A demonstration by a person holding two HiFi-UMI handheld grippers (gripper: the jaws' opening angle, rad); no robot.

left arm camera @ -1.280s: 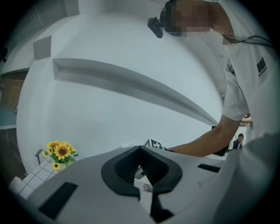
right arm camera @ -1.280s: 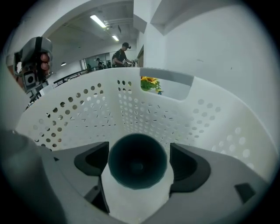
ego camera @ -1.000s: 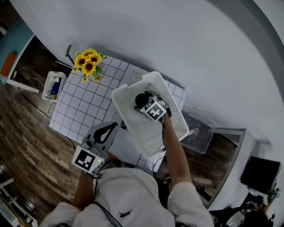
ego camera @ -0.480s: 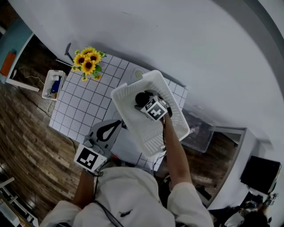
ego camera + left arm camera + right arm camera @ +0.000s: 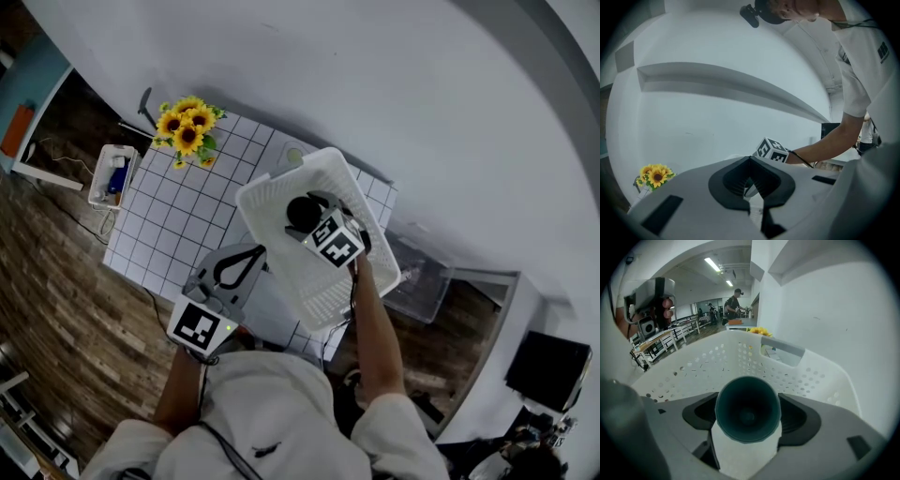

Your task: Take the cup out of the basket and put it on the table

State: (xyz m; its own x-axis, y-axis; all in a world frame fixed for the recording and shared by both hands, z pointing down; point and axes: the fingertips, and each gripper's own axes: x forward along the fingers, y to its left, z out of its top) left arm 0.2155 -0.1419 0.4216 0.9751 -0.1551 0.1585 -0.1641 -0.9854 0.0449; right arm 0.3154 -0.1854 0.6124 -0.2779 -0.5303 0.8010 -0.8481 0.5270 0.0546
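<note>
The right gripper (image 5: 309, 217), jaws just drawn in, clamps the dark cup (image 5: 748, 414) mid-frame inside the white basket (image 5: 693, 367). The left gripper (image 5: 255, 253), lower left, is closed and empty. I'd lift straight past the rim, then set it upright on the table (image 5: 173, 220) at left

My left claw (image 5: 750, 161) fills the bottom centre, its tips together on nothing. Just above it sits a marker cube (image 5: 772, 151), with 1 bare arm (image 5: 834, 138) reaching in from the right. Sunflowers (image 5: 655, 175) show at lower left.
</note>
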